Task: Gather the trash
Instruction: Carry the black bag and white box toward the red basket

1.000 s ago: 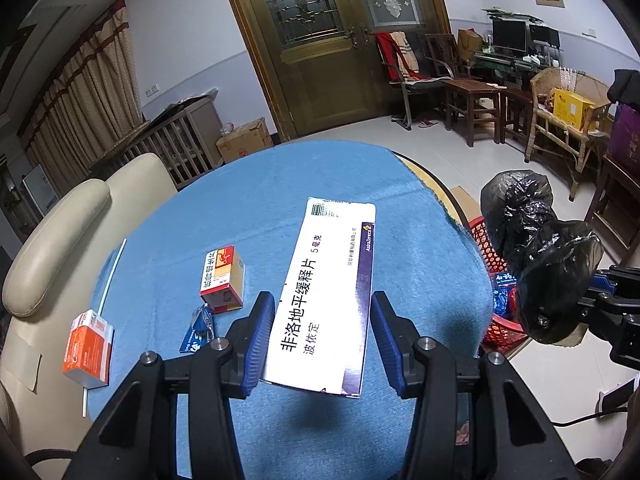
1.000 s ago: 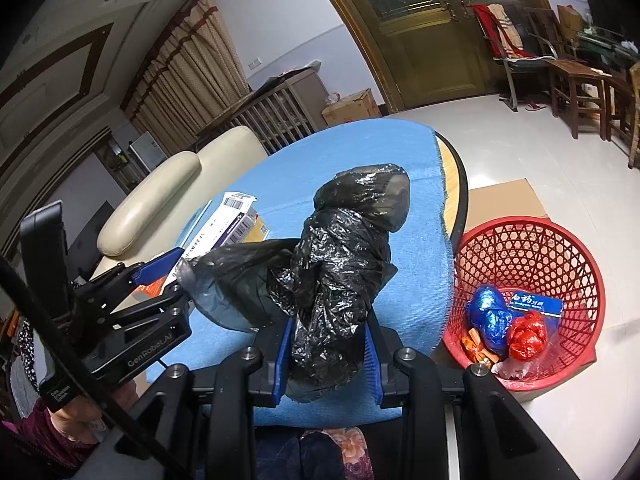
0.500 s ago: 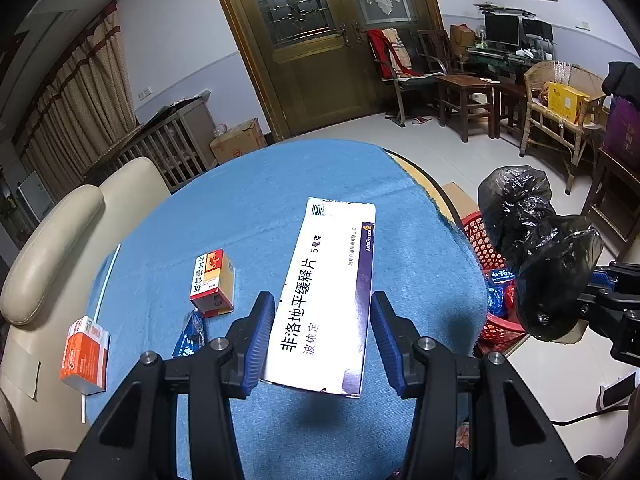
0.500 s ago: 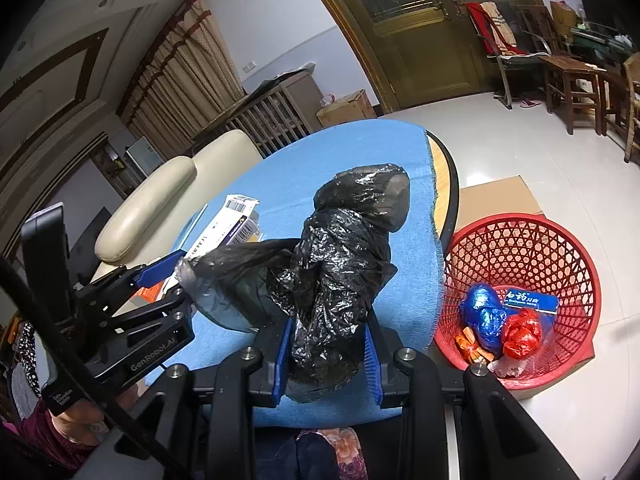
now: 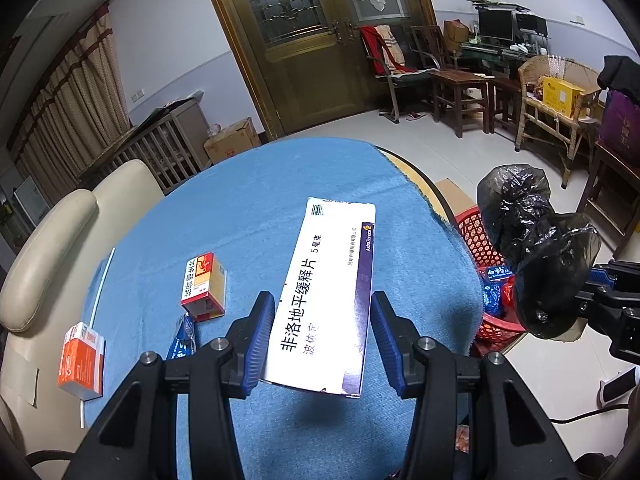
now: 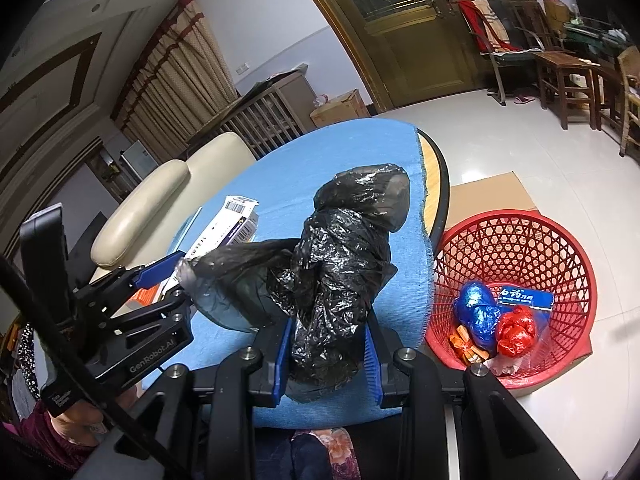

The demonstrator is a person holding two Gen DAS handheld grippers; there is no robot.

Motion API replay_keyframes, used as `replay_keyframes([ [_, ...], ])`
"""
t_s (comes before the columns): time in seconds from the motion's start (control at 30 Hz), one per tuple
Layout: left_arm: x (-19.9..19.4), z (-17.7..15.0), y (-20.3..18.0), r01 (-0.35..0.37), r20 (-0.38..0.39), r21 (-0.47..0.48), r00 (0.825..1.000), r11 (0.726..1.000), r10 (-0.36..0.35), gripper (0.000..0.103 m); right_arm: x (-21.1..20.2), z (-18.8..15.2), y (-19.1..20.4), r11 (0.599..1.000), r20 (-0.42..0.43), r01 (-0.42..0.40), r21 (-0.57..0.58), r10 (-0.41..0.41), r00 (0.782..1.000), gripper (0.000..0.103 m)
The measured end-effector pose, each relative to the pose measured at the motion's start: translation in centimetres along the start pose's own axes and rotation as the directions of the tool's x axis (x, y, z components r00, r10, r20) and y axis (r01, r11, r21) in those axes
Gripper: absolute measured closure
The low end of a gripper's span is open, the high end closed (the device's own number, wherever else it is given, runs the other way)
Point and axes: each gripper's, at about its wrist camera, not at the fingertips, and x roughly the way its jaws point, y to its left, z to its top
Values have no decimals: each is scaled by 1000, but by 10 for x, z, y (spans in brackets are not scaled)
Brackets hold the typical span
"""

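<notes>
Left wrist view | left gripper [image 5: 322,322] is pinching the box [image 5: 326,300] above the table [image 5: 248,200] | right gripper [image 6: 326,354] is clamping the bag [image 6: 340,272], near-left of the basket [image 6: 516,300] | advice: be carrying both fully over the rim before releasing.

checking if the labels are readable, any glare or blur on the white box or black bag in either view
Left wrist view: the long white medicine box is overexposed near the left gripper, washing out its lower print. Right wrist view: the crumpled black plastic bag shows small specular glints but stays sharp; fisheye bending curves the door frame.
</notes>
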Motion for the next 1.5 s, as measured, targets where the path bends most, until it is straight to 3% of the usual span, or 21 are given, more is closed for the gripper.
replay_keyframes([
  [1.5, 27, 8, -36, 60, -31, 95, 998, 994, -57, 52, 2, 1, -22, 991, -13, 66, 114, -65, 998, 70],
])
